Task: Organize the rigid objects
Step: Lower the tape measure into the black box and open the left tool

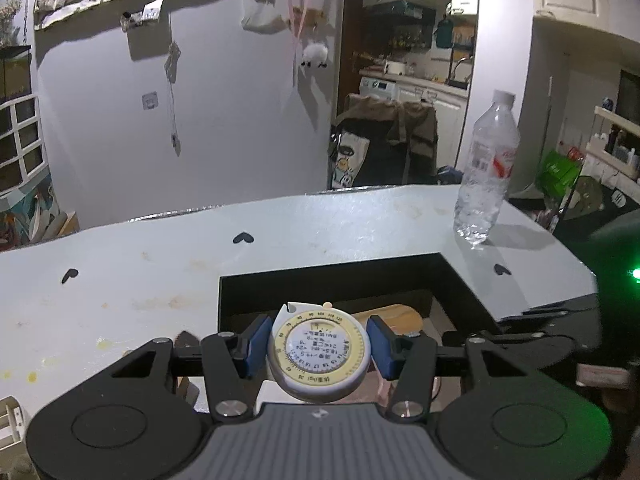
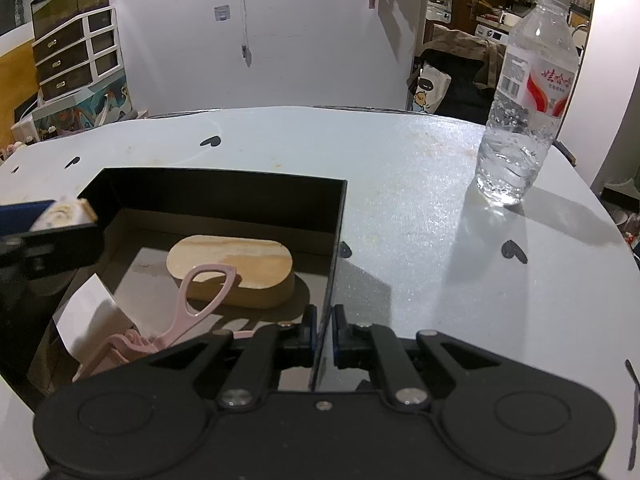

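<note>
Your left hand-held gripper (image 1: 318, 346) pinches the round white-and-yellow tape measure (image 1: 319, 354) directly above the open black cardboard box (image 2: 338, 216), dial upward, while your right hand-held gripper (image 2: 324, 334) clamps the box's right wall, steadying it on the tabletop (image 2: 420, 208).

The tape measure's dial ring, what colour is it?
Pale yellow, around a white face; the tape measure shows best in the left wrist view.

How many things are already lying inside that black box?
2: a wooden oval block toward the back of the black box and pink scissors leaning on it in front. The grippers may hide more.
</note>
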Action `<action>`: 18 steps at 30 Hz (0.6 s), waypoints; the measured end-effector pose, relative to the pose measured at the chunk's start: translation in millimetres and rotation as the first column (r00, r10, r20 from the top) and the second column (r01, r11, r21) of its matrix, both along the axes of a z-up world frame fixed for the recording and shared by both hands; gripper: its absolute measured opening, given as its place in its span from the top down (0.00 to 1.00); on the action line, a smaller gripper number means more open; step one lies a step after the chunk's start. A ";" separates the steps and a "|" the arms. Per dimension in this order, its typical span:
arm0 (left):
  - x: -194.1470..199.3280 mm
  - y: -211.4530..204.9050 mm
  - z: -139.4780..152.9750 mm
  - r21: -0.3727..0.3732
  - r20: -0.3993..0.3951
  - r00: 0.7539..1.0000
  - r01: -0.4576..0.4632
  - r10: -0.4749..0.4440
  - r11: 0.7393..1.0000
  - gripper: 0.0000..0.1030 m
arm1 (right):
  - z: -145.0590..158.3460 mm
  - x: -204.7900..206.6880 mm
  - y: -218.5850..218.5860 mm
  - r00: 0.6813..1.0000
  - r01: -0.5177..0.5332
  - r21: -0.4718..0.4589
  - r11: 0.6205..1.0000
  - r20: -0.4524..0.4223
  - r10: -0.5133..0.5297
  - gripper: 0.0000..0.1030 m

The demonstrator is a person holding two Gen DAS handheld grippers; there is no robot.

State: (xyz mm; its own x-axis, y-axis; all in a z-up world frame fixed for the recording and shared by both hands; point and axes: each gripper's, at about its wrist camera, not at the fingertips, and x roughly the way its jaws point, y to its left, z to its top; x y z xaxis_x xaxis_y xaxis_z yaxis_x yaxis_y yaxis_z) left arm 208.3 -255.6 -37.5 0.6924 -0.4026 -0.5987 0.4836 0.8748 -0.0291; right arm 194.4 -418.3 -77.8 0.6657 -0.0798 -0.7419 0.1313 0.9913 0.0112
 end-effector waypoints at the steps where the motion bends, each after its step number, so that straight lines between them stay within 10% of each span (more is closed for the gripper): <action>1: 2.4 -0.9 -1.4 0.003 -0.004 1.000 0.000 0.000 1.000 0.49 | 0.0 0.0 -0.1 1.000 0.000 0.000 1.000 0.000 0.000 0.93; 16: 29.9 -16.7 -18.8 0.092 -0.035 0.999 -0.009 0.012 0.996 0.48 | -0.7 0.0 -0.8 1.000 -0.001 0.003 1.000 0.000 0.001 0.92; 18: 29.4 -16.9 -20.1 0.100 -0.033 0.999 -0.012 0.015 0.995 0.26 | -0.6 0.0 -0.7 1.000 -0.001 0.003 1.000 0.000 0.001 0.92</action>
